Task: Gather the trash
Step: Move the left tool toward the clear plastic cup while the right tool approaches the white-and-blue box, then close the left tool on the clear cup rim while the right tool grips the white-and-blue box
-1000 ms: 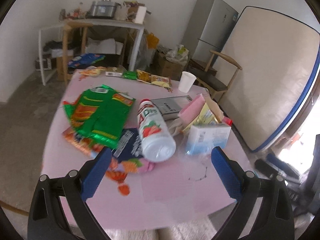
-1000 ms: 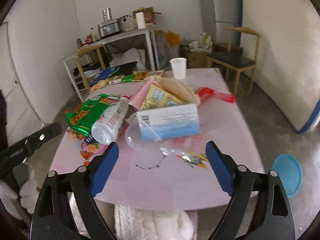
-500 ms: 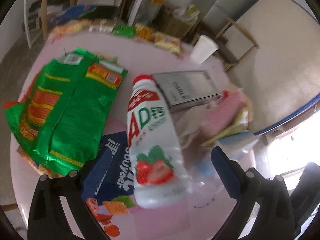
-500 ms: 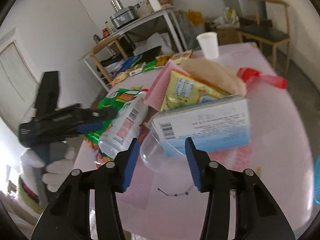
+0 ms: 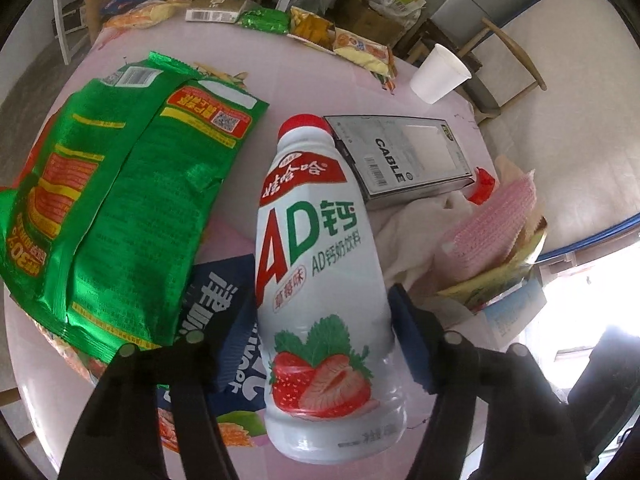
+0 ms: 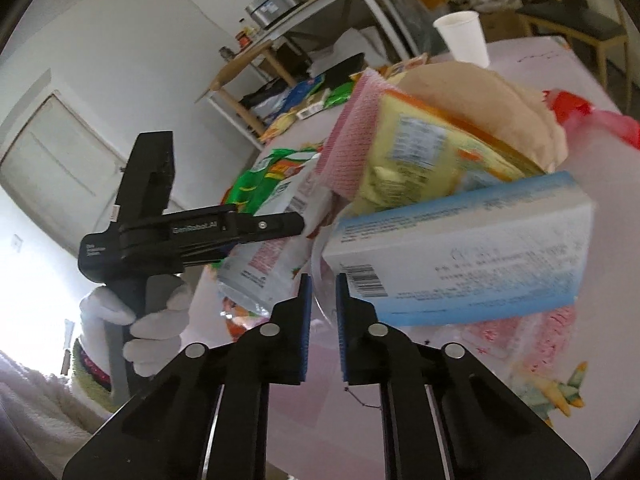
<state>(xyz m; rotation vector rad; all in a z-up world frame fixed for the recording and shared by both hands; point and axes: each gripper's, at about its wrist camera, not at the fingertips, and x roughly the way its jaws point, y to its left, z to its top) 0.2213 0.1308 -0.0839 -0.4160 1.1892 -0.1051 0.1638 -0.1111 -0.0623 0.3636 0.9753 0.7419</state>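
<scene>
A white AD milk bottle (image 5: 320,280) with a red cap lies on the pink table (image 5: 280,72). My left gripper (image 5: 320,336) is closed around its lower body, a pad on each side. It also shows in the right wrist view (image 6: 272,256), with the left gripper (image 6: 192,232) on it. My right gripper (image 6: 320,300) is nearly shut on the rim of a clear plastic bag (image 6: 324,292) that holds a blue-white box (image 6: 460,256), a yellow packet (image 6: 420,160) and a pink cloth (image 6: 352,136).
A green snack bag (image 5: 120,200), a dark blue wrapper (image 5: 216,320) and a grey cable box (image 5: 404,156) lie around the bottle. A white paper cup (image 5: 438,74) and several small packets (image 5: 312,28) stand at the far edge. A chair (image 5: 508,60) is beyond.
My left gripper moved in and closed on the milk bottle. My right gripper moved forward and closed from wide open onto the clear bag's rim.
</scene>
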